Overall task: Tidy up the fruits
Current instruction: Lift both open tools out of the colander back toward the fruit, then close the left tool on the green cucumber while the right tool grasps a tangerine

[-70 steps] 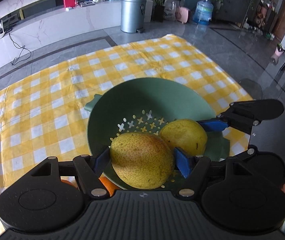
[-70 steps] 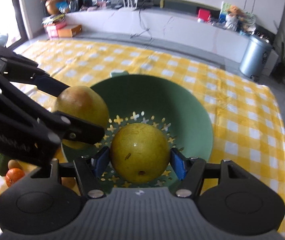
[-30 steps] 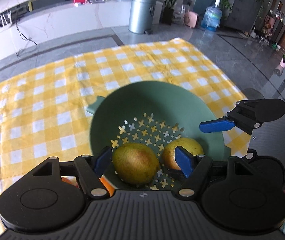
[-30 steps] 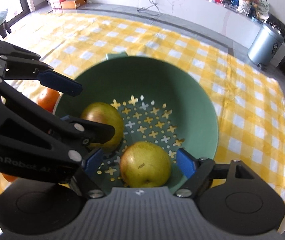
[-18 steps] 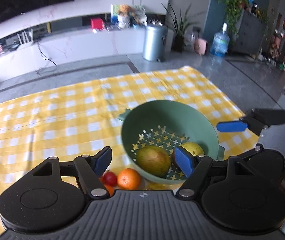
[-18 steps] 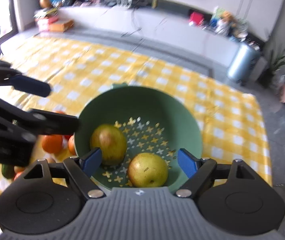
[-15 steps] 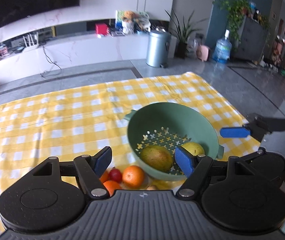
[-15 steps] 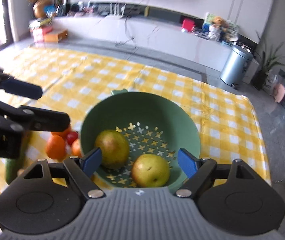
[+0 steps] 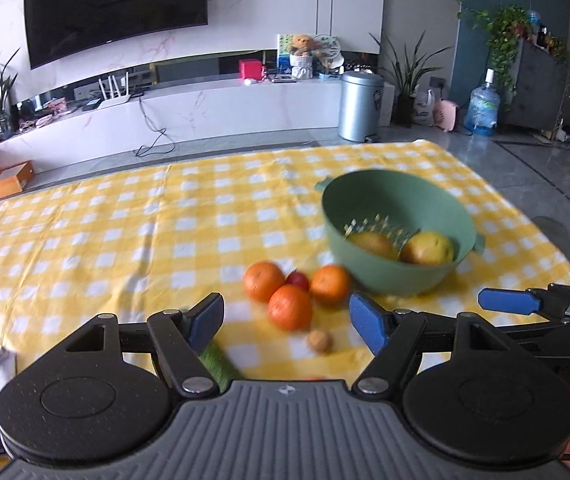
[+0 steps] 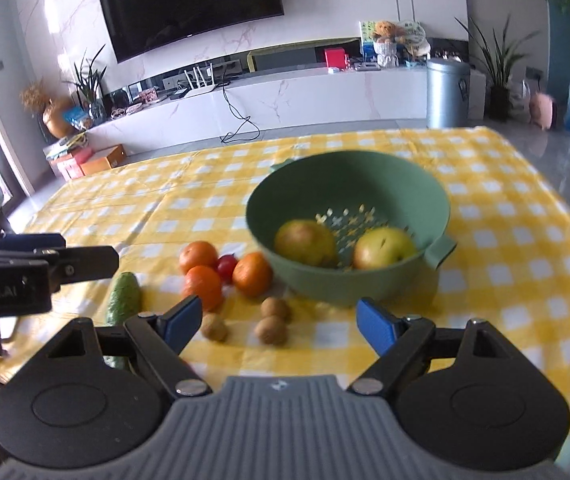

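Green colander [image 10: 349, 184], centre frame: two pears [image 10: 305, 242] inside. Three oranges [image 10: 252, 274] lower left on worktop [image 10: 525, 240]. Left tool [image 9: 285, 322], right tool [image 10: 279, 322]: both wide, empty.

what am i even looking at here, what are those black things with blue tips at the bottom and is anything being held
Those are two handheld grippers, one in each of a person's hands, each carrying a fisheye camera that looks forward along its two blue-tipped fingers. One picture comes from the left gripper, the other from the right gripper. Both stand open and hold nothing.

On the yellow checked tablecloth sits a green plastic colander bowl with two yellow-green pears inside. Beside it lie three oranges, a small red fruit, three small brown round fruits and a long green fruit. In the right view, the black shape at the left edge is the other gripper.
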Motion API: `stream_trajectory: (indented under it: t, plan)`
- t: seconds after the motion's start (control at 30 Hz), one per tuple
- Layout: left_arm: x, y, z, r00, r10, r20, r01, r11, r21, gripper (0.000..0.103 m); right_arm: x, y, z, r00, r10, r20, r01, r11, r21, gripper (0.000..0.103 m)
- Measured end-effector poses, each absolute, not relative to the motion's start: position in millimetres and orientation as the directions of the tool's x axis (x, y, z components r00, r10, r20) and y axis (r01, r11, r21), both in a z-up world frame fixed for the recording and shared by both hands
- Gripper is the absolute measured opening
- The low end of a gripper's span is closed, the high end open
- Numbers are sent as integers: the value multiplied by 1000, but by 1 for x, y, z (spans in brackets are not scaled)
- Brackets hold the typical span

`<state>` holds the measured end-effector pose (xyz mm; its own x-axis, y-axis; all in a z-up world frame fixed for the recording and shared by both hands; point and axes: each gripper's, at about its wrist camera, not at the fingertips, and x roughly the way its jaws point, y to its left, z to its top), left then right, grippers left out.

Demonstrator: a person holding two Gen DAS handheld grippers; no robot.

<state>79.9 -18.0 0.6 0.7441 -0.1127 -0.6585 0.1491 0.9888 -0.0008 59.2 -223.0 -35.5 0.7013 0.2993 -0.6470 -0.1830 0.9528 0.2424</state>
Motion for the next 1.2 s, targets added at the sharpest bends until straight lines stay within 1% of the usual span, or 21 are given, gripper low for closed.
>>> stream_trajectory:
  t: [0.13, 0.23, 0.43, 0.6, 0.7, 0.83, 0.93, 1.07, 1.2]
  plan:
    - [66, -4, -14, 752, -62, -656, 85, 996, 4, 84, 45, -211, -51, 699, 302, -648, -163, 950, 267, 81]
    - [59, 8, -24, 737, -72, -672, 71, 997, -29, 84, 38, -203, -61, 705, 300, -642, -166, 951, 261, 81]
    - [50, 30, -38, 736, -65, -674, 24, 997, -71, 82, 34, -184, -78, 695, 314, -646, -210, 949, 235, 81]
    - [49, 49, -51, 716, -104, -690, -14, 987, -163, 81, 35, -173, -86, 689, 324, -648, -248, 946, 210, 81]
    - [51, 55, -61, 695, -114, -710, -31, 982, -188, 81, 35, -170, -89, 687, 331, -647, -263, 943, 203, 80]
    - [54, 58, -70, 690, -133, -711, -39, 975, -220, 81, 39, -164, -95, 672, 336, -660, -275, 941, 200, 73]
    - [58, 60, -75, 689, -139, -711, -60, 967, -247, 81, 42, -162, -98, 665, 356, -657, -288, 933, 215, 72]
    - [65, 64, -82, 674, -138, -725, -82, 963, -259, 81, 43, -152, -101, 651, 398, -646, -343, 914, 217, 67]
    - [69, 66, -87, 666, -153, -730, -85, 957, -278, 80, 46, -143, -107, 628, 418, -657, -380, 901, 210, 53]
